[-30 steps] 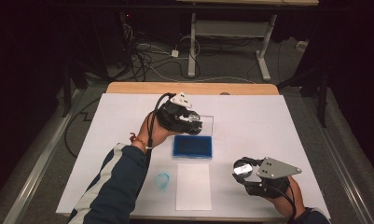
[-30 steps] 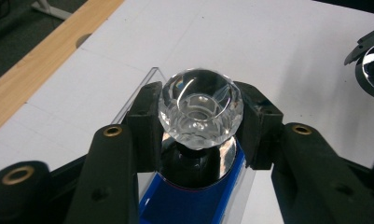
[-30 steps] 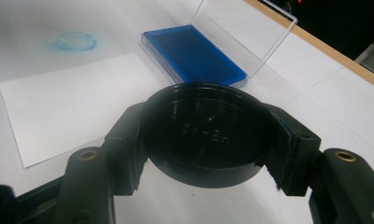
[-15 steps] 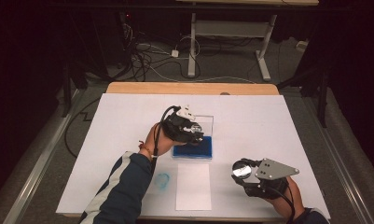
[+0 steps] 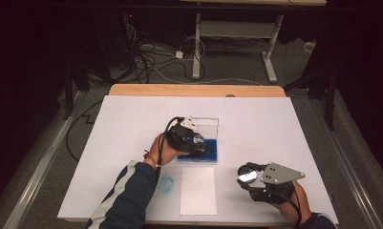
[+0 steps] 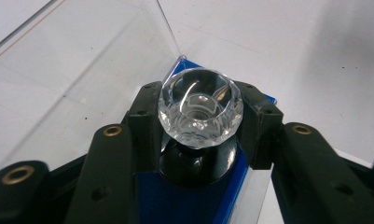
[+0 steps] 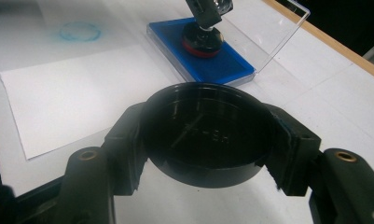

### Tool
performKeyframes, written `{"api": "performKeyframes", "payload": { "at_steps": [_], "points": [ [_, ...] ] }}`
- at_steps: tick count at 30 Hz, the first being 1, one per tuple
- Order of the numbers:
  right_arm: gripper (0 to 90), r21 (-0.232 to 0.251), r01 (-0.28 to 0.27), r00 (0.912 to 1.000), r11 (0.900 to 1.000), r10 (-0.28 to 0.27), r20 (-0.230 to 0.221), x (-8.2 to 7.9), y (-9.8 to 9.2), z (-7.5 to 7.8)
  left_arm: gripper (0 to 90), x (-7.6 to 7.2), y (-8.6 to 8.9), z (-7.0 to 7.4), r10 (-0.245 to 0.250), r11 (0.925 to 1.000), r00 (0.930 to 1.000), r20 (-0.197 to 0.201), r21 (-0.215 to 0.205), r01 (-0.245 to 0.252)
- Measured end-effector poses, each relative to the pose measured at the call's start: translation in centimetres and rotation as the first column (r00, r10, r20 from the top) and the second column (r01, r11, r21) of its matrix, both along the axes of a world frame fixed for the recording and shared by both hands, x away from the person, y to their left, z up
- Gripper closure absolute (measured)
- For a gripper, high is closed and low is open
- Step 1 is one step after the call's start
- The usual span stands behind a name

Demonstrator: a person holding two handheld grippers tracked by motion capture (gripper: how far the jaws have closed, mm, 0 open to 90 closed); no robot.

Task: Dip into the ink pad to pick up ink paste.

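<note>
My left gripper point(image 5: 194, 140) is shut on the clear faceted knob of a stamp point(image 6: 201, 109). The stamp's black, red-ringed base point(image 7: 203, 44) rests on the blue ink pad point(image 5: 210, 151), whose clear lid point(image 5: 209, 125) stands open behind it. Near the table's front right, my right gripper point(image 5: 249, 175) is shut on a round black cap point(image 7: 208, 133) and holds it just above the table. A white sheet of paper point(image 5: 197, 190) lies in front of the pad, with a blue ring print point(image 5: 166, 184) to its left on the table cover.
White paper covers the table point(image 5: 132, 119), and a wooden edge point(image 5: 194, 89) shows at the far side. Cables and a desk frame point(image 5: 198, 43) lie on the floor beyond. The person's left sleeve point(image 5: 127, 195) reaches in from the front.
The left hand has come down and slightly nearer, bringing the stamp from above the open case onto the blue pad. The right gripper and its cap have stayed in place.
</note>
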State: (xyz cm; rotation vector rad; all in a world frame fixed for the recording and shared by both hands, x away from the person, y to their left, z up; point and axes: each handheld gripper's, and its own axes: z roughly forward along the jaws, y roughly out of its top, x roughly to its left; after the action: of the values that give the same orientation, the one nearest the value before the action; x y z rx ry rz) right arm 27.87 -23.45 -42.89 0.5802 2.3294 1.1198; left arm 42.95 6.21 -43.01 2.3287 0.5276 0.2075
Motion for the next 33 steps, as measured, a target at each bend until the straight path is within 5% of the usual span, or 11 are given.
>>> {"api": "performKeyframes", "payload": {
  "at_steps": [16,25,33],
  "points": [
    [38.8,-0.003,0.001,1.0,1.0,-0.001,-0.007,0.1,0.0,-0.1,54.2,0.2,0.8,-0.9,0.013,0.9968,0.9986,-0.05,-0.078,-0.017],
    [38.8,-0.003,0.003,1.0,1.0,-0.003,-0.007,0.1,0.0,-0.1,54.3,-0.1,0.6,-0.9,0.011,0.9981,0.9994,-0.034,-0.061,-0.013],
    [38.9,-0.008,0.006,0.9999,1.0,-0.006,-0.009,0.1,0.1,-0.2,54.3,0.0,0.7,-1.1,0.019,0.9959,0.9987,-0.046,-0.088,-0.023]
  ]
}}
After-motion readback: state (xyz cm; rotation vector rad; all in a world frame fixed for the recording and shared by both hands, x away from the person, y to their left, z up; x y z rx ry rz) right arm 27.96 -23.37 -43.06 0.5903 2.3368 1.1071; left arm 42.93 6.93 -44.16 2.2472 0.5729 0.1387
